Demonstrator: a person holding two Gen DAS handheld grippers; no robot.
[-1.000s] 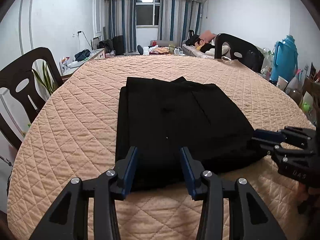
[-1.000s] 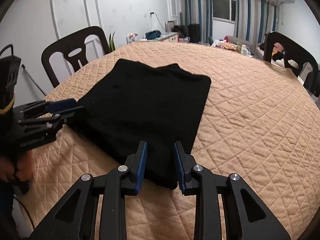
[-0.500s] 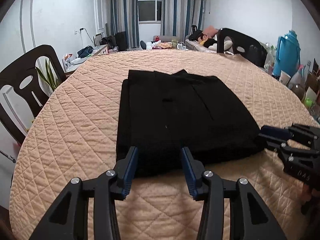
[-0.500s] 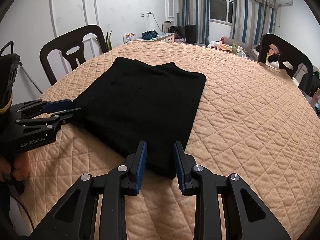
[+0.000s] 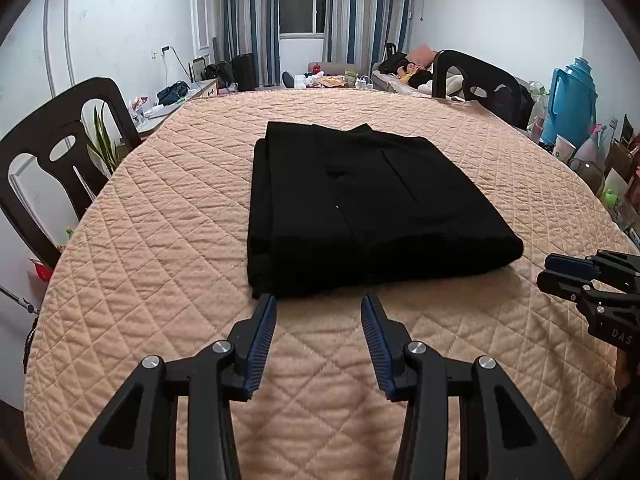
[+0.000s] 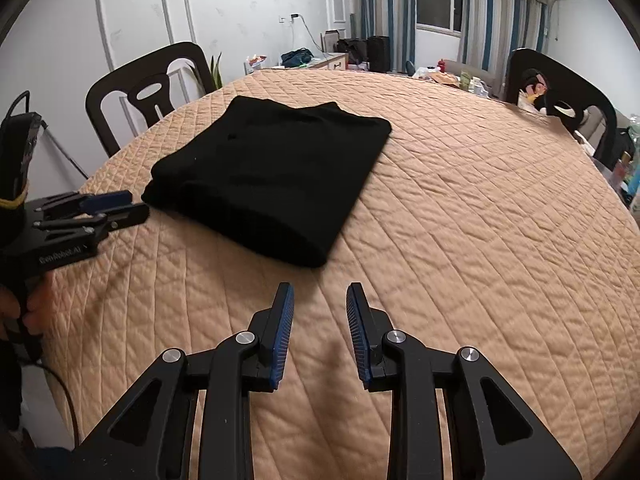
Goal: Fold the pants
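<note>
On the quilted table (image 5: 160, 240): pants (image 5: 360, 208) folded, done imo.
My left gripper (image 5: 318, 308) & right gripper (image 6: 319, 296) both wide, empty; snagging the near edge would undo folds.

bare quilted table cover (image 5: 160, 264) surrounds the folded pants (image 5: 360, 208) on all sides; chairs (image 5: 60, 152) stand beyond the rim.

Both wrist cameras are looking low and forward across the table (image 5: 160, 240). Both are sharing the nearby pants (image 5: 360, 208), the right camera viewing them from its left.
</note>
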